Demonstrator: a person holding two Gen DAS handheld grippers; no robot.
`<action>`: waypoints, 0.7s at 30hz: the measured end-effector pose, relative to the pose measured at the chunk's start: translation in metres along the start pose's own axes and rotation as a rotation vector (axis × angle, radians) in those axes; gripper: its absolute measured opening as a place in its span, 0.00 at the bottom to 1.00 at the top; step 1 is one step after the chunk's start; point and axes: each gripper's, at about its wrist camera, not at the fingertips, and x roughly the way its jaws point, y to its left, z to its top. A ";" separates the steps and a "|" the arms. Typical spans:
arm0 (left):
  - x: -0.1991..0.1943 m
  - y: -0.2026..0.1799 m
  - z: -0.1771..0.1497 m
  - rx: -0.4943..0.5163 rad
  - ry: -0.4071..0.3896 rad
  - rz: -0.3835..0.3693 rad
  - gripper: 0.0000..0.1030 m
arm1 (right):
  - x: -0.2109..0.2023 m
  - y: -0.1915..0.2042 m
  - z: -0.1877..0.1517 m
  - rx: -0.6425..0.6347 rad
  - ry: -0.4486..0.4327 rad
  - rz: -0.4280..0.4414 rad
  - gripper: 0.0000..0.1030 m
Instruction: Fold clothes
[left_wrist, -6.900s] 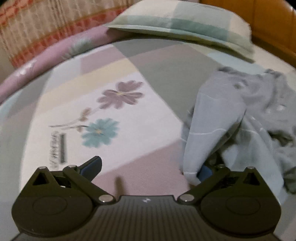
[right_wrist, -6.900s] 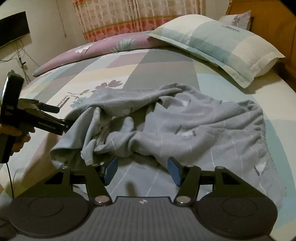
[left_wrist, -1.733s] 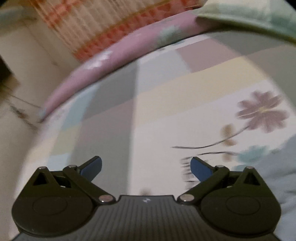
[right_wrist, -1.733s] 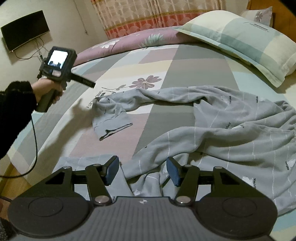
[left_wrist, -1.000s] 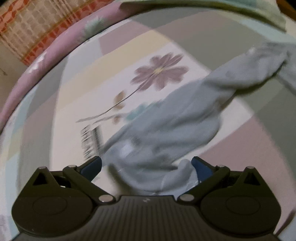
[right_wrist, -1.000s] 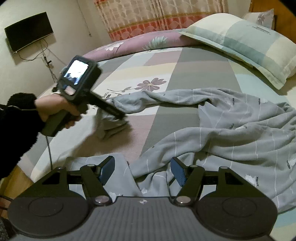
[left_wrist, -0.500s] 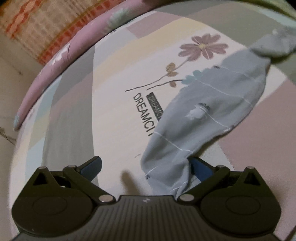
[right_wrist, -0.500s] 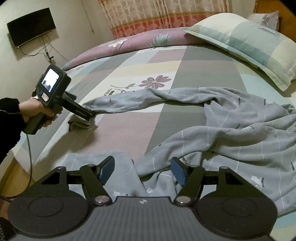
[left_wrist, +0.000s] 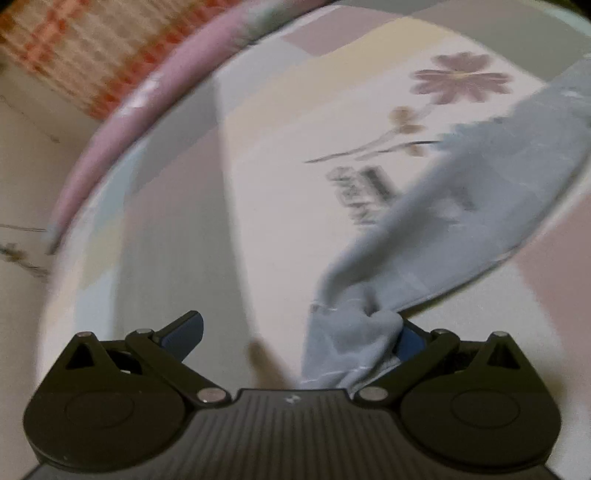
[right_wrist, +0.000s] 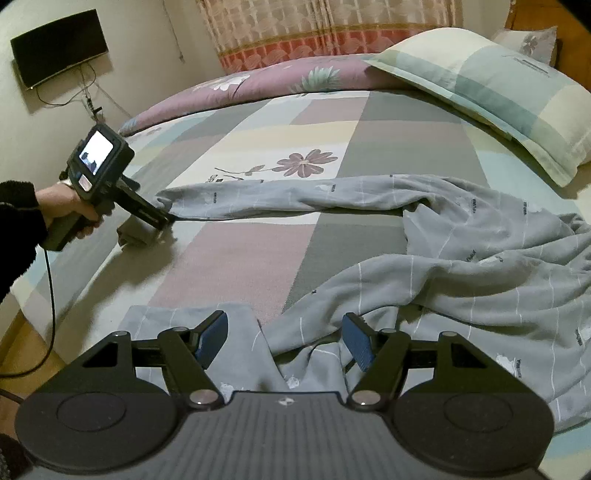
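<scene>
A grey long-sleeved garment (right_wrist: 461, 288) with thin white lines lies crumpled on the right half of the bed. One sleeve (right_wrist: 277, 199) is stretched out to the left across the patchwork sheet. My left gripper (right_wrist: 162, 221) is at that sleeve's end. In the left wrist view the left gripper (left_wrist: 295, 332) has its jaws wide apart, and the sleeve's cuff (left_wrist: 354, 332) is draped over the right finger only. My right gripper (right_wrist: 284, 341) is open low over the garment's near part, with cloth lying under and between its fingers, not pinched.
A striped pillow (right_wrist: 498, 92) and a rolled purple quilt (right_wrist: 277, 81) lie at the far side of the bed. The bed's left edge is close to the hand (right_wrist: 70, 210) holding the left gripper, whose cable (right_wrist: 48, 295) hangs down. A black screen (right_wrist: 59, 48) hangs on the wall.
The left gripper has moved left toward the bed's edge, dragging the sleeve's end with it, so the sleeve now lies straighter. The right gripper has stayed put.
</scene>
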 end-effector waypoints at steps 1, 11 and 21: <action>0.003 0.005 0.001 -0.017 -0.002 0.023 1.00 | 0.001 -0.001 0.000 0.003 0.004 0.002 0.71; 0.018 0.035 0.019 -0.161 -0.044 0.144 1.00 | 0.006 -0.005 0.002 0.010 0.016 -0.022 0.71; 0.028 0.066 0.027 -0.193 -0.047 0.237 1.00 | 0.010 -0.005 0.002 -0.002 0.029 -0.031 0.71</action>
